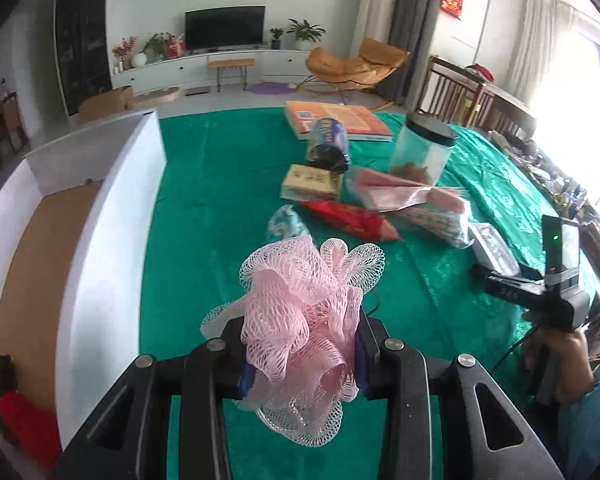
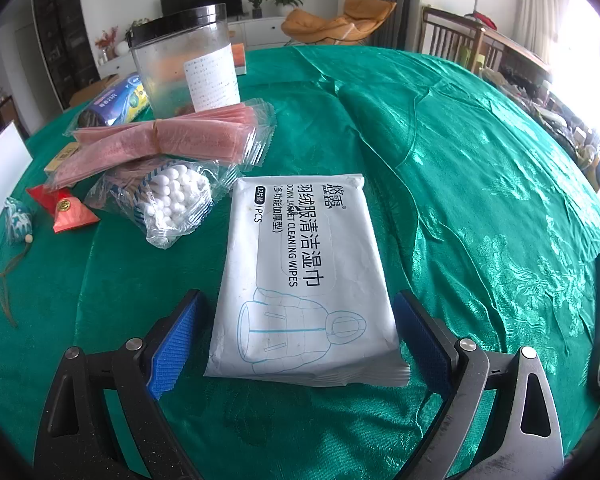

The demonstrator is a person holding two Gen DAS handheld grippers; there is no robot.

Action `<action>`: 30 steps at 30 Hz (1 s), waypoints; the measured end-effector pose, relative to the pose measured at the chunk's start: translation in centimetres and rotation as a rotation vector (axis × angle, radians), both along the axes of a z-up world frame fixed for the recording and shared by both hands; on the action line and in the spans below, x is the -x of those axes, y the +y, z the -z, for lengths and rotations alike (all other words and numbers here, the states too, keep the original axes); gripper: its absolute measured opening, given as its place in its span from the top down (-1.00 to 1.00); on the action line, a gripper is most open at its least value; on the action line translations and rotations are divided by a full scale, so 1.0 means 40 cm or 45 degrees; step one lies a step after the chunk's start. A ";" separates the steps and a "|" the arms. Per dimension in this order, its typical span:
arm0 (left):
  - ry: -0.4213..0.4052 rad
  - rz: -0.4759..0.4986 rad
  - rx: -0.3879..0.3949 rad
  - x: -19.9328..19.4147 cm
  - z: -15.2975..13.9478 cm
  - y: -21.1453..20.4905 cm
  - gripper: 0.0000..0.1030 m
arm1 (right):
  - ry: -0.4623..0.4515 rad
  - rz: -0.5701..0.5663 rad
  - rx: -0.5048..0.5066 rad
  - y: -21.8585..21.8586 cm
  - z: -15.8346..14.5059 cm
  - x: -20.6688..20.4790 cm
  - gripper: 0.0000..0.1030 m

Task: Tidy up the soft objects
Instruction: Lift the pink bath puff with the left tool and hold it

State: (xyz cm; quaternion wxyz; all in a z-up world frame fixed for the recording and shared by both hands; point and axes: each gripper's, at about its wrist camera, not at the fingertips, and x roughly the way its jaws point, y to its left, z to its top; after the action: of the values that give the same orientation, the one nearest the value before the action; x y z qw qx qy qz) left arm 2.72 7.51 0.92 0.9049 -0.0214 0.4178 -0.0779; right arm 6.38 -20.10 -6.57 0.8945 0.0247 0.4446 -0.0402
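At the far left stands a white open box with a brown cardboard floor (image 1: 40, 248), and a small doll in red clothes (image 1: 18, 412) lies in its near corner. Beside it, above the green satin tablecloth (image 1: 204, 208), the left gripper (image 1: 300, 364) is clamped on a pink mesh bath sponge (image 1: 300, 320) — a loose ball of ruffled netting that bulges out above and below the fingers and is lifted clear of the cloth.

Further right, the right gripper (image 2: 296, 336) has its blue ribbed pads (image 2: 172, 344) wide apart, one on each side of a flat white soft pack of wipes (image 2: 304, 272) that lies on the cloth; the pads do not touch it. The pack reads "DOWN JACKET CLEANING WIPES" and "PCS" with Chinese characters and a blue line drawing of a hooded jacket. Behind it to the left lies a clear bag of white cotton swabs (image 2: 176, 204).
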 end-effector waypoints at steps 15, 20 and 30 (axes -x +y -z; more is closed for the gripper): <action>0.123 -0.046 0.251 -0.164 0.133 -0.085 0.27 | 0.000 -0.001 -0.002 -0.001 0.000 0.000 -0.85; 0.048 -0.055 0.046 -0.096 0.091 -0.092 -0.07 | 0.000 -0.001 0.000 -0.001 0.000 0.000 -0.86; 0.088 -0.039 -0.171 -0.088 0.230 -0.083 -1.00 | 0.000 -0.001 -0.001 -0.001 0.000 0.000 -0.86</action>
State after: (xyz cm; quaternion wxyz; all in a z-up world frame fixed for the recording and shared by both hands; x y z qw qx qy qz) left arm 6.23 4.19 -8.27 0.8905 0.0302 0.4526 -0.0349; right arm 6.38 -20.13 -6.55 0.8944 0.0249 0.4448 -0.0396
